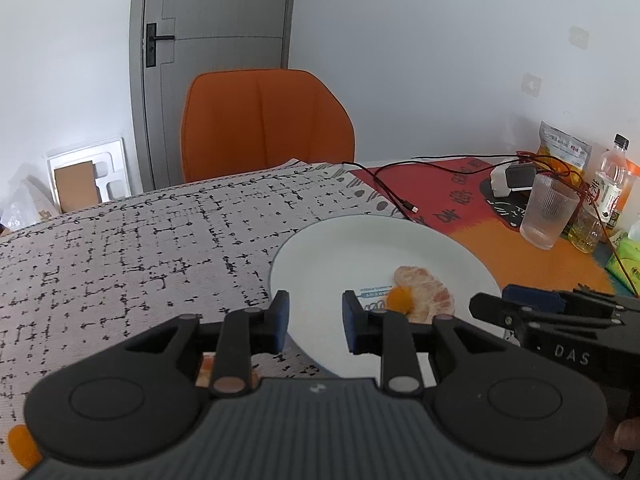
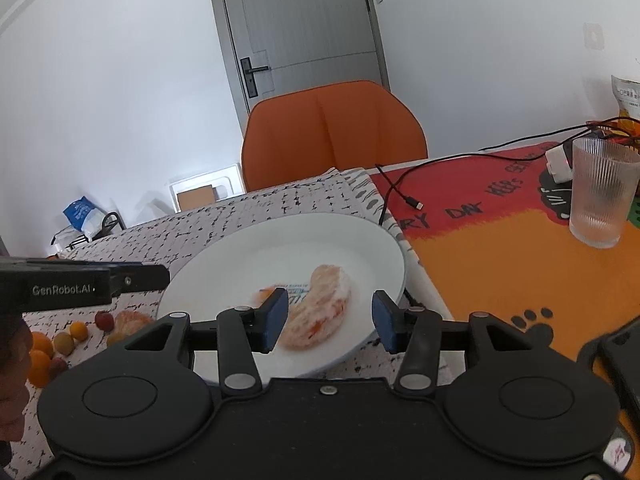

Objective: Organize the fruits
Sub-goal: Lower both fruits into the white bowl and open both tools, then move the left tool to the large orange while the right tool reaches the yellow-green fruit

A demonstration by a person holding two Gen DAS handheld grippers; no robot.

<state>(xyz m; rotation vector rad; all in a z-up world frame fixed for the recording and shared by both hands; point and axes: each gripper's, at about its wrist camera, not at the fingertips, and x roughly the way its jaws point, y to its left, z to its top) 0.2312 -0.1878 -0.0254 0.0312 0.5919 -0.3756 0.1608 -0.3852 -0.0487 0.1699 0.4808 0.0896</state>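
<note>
- Right gripper is nearest in its own view, jaws spread wide with nothing held, hovering over the near edge of the one white plate.
- One peeled orange chunk lies on that plate, sitting between the two blue pads without either one touching it as far as I can see.
- Left gripper is also open and empty, parked at the plate's left rim; one pad is over the cloth, the other over the plate.
- Small orange bit sits on the plate right against the peeled chunk, so that's two pieces of fruit on the plate.
- Loose fruit pile is on the patterned tabletop left of the plate: roughly eight small pieces, orange, yellow and reddish, plus another peeled chunk. Exact count is hard, some are hidden.
- One ribbed glass stands on the red and orange mat, well apart from the plate.
- One orange chair behind the tabletop.
</note>
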